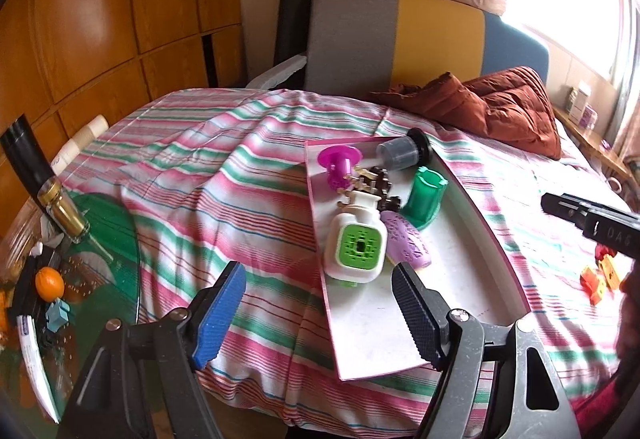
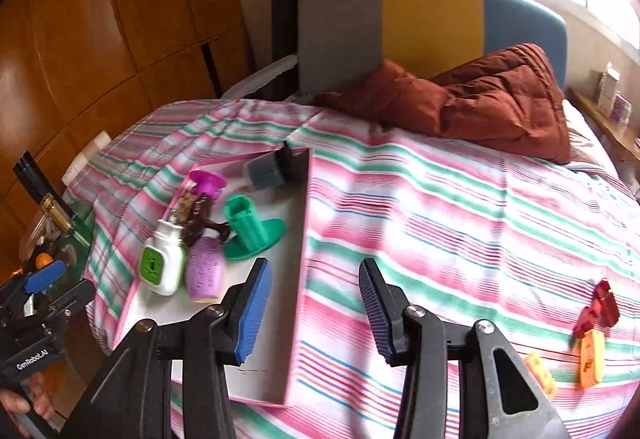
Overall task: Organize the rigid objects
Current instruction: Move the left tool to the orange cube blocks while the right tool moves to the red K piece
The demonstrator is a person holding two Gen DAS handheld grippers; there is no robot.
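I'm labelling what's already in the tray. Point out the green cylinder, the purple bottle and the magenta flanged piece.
green cylinder (image 1: 425, 195), left wrist view, ribbed side wall.
purple bottle (image 2: 205, 270), right wrist view, middle of its body.
magenta flanged piece (image 1: 340, 155), left wrist view, round flange.

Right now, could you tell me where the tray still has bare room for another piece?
The near half of the pink-rimmed tray, below the white and green connector and the purple piece, is bare. The far end is crowded: the green holder, magenta piece and grey cylinder cluster there.
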